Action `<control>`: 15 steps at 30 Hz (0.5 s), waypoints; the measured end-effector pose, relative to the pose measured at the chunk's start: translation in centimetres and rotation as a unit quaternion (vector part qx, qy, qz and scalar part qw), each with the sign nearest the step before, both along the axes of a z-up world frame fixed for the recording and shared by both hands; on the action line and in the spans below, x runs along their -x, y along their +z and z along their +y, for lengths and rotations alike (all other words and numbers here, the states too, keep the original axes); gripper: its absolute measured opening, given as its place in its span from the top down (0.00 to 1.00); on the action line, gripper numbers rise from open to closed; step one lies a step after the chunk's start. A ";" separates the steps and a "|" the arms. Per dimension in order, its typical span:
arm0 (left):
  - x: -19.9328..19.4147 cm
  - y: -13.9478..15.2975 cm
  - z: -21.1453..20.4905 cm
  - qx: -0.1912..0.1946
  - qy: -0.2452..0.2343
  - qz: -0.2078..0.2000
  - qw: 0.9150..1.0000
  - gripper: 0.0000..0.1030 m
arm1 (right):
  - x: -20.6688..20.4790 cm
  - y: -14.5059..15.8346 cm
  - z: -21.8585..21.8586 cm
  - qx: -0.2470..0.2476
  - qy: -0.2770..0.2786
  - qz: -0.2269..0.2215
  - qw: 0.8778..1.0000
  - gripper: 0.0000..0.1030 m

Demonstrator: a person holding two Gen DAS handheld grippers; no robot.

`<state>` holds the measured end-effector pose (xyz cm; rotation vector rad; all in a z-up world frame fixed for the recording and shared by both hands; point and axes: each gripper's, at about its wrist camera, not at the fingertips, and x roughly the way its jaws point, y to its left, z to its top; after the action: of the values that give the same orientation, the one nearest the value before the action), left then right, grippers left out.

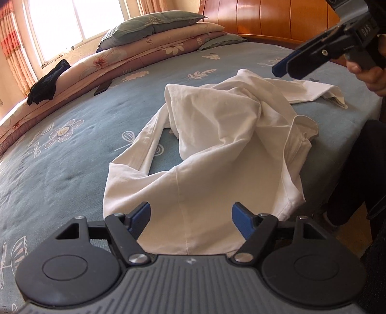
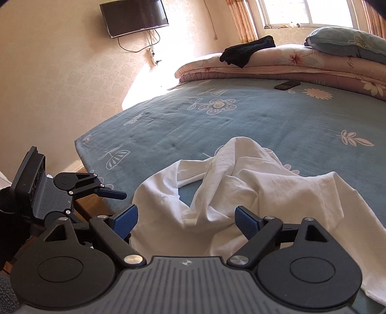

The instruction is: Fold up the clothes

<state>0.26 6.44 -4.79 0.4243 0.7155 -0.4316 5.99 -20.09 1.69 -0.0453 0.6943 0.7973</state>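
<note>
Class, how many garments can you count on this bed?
2: a crumpled white shirt near the bed's edge, and a dark garment draped over the folded quilts. Others may be hidden.

Home bedroom, bed [image 1: 72, 149], stacked quilts [image 2: 289, 65], wall television [image 2: 135, 17]

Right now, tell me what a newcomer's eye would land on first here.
A crumpled white shirt lies in a heap near the edge of the blue flowered bed. Both grippers, left gripper and right gripper, hang over it with fingers apart, holding nothing. At the far side, a dark garment is draped over stacked folded quilts.
</note>
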 end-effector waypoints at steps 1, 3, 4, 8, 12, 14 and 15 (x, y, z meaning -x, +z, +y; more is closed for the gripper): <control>0.4 -0.1 -0.4 -0.007 -0.014 -0.002 1.000 0.27 | 0.2 0.0 0.2 0.021 0.001 -0.011 1.000 0.12; 1.3 -0.3 -1.2 -0.023 -0.057 -0.007 0.998 0.27 | 0.5 -0.2 0.5 0.058 0.007 -0.028 0.998 0.12; 1.8 -0.4 -1.7 -0.033 -0.080 -0.010 0.996 0.27 | 0.7 -0.2 0.6 0.070 0.010 -0.033 0.997 0.12; 3.8 -1.5 -4.2 -0.085 -0.182 -0.021 0.979 0.26 | 0.8 -0.6 0.8 0.079 0.010 -0.036 0.996 0.12; 4.5 -3.5 -6.7 -0.134 -0.230 -0.034 0.963 0.26 | 1.0 -1.0 1.0 0.072 0.009 -0.035 0.997 0.12; 4.3 -4.1 -7.6 -0.140 -0.235 -0.030 0.961 0.29 | 1.3 -1.2 1.3 0.076 0.010 -0.039 0.996 0.12; 4.2 -4.4 -8.1 -0.143 -0.237 -0.028 0.961 0.34 | 1.5 -1.2 1.3 0.079 0.010 -0.042 0.996 0.12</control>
<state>-3.92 -1.64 -9.21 0.8853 0.6196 -0.7669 4.48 -18.77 0.52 -0.2276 0.6773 0.7545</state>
